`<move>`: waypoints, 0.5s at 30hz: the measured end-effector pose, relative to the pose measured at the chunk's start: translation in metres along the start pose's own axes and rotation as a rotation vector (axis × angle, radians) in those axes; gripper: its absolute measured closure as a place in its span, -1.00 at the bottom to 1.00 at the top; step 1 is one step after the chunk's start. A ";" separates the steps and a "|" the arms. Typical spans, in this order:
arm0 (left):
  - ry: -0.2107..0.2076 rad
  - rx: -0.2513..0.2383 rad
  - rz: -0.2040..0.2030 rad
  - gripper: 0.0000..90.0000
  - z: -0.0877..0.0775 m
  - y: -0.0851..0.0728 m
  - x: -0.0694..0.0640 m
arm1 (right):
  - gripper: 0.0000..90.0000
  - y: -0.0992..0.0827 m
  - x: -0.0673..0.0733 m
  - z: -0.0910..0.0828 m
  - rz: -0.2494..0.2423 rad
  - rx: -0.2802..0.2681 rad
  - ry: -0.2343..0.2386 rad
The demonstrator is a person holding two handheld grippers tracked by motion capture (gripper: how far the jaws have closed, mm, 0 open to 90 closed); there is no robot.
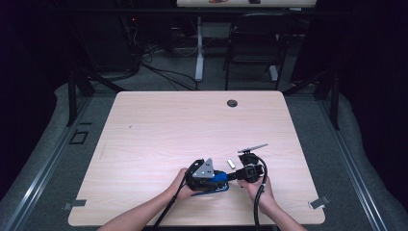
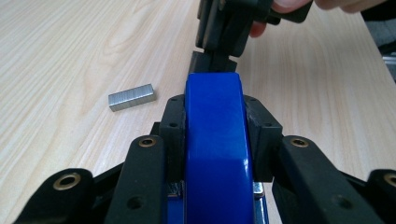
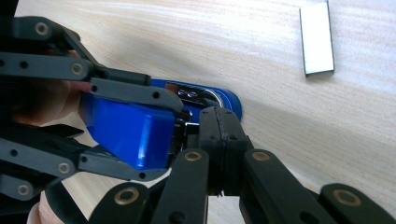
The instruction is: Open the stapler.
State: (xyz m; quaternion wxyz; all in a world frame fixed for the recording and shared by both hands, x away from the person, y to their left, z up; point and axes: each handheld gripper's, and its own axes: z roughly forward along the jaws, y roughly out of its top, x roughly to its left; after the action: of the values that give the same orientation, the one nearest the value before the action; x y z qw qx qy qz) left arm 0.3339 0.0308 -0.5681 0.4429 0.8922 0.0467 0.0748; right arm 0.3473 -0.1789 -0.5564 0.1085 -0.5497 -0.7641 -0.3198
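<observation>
My left gripper (image 1: 217, 181) (image 2: 215, 119) is shut on a blue stapler (image 1: 221, 178) (image 2: 214, 158) (image 3: 123, 133), its pads pressing on both sides of the body. The stapler points right, toward my right gripper (image 1: 236, 175) (image 3: 219, 128). That gripper's jaws are shut together and their tips rest at the stapler's front end, by the metal inside; I cannot tell whether they pinch anything. In the left gripper view the right gripper (image 2: 215, 60) comes down from above onto the stapler's nose. A loose strip of staples (image 1: 231, 164) (image 2: 131, 97) (image 3: 317, 38) lies on the table just behind the stapler.
The light wooden table (image 1: 192, 125) has a round cable hole (image 1: 232, 103) near its far edge. Both hands work close to the front edge. A dark chair (image 1: 255, 43) and cables stand on the floor beyond the table.
</observation>
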 end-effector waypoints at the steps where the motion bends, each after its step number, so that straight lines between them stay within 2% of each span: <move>1: 0.003 0.000 0.002 0.46 0.000 0.000 -0.001 | 1.00 0.000 0.001 -0.001 -0.001 -0.006 0.002; 6: 0.004 0.025 0.007 0.46 -0.002 0.004 0.000 | 0.94 0.002 0.002 -0.008 -0.016 -0.020 0.020; 15: 0.004 0.048 0.002 0.45 -0.005 0.010 0.001 | 0.87 0.002 0.004 -0.009 -0.051 -0.005 -0.002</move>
State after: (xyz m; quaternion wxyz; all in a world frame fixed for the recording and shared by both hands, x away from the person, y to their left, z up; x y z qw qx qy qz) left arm 0.3345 0.0294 -0.5572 0.4210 0.9026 0.0485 0.0760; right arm 0.3462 -0.1806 -0.5469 0.0978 -0.5306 -0.7772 -0.3238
